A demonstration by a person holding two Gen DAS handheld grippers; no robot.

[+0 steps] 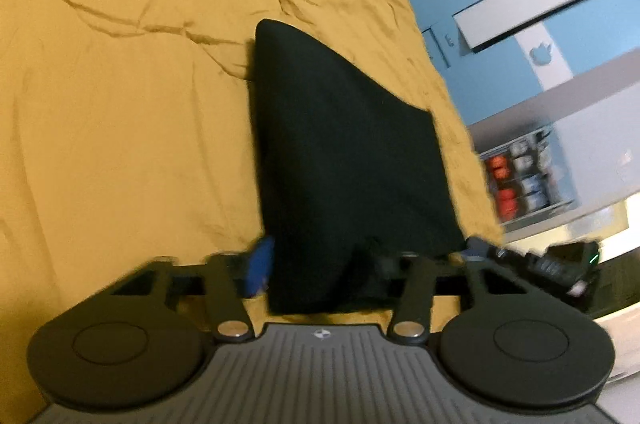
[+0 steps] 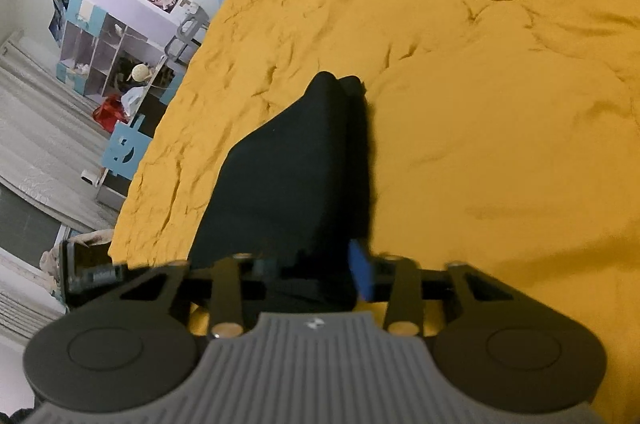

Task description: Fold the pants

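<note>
Both claws are gripping the black pants (image 1: 344,159) — the left gripper (image 1: 360,264) and right gripper (image 2: 320,272) each clamped on an edge; the cloth is draping ahead onto the yellow bedsheet (image 1: 120,103), apparently being carried over for a fold.

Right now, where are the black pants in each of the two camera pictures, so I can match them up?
Left wrist view: the black pants run up the centre from the left gripper, tapering toward the top.
Right wrist view: the black pants rise from the right gripper, just left of centre.
Shared landmark: the wrinkled yellow bedsheet under the pants in both.
</note>
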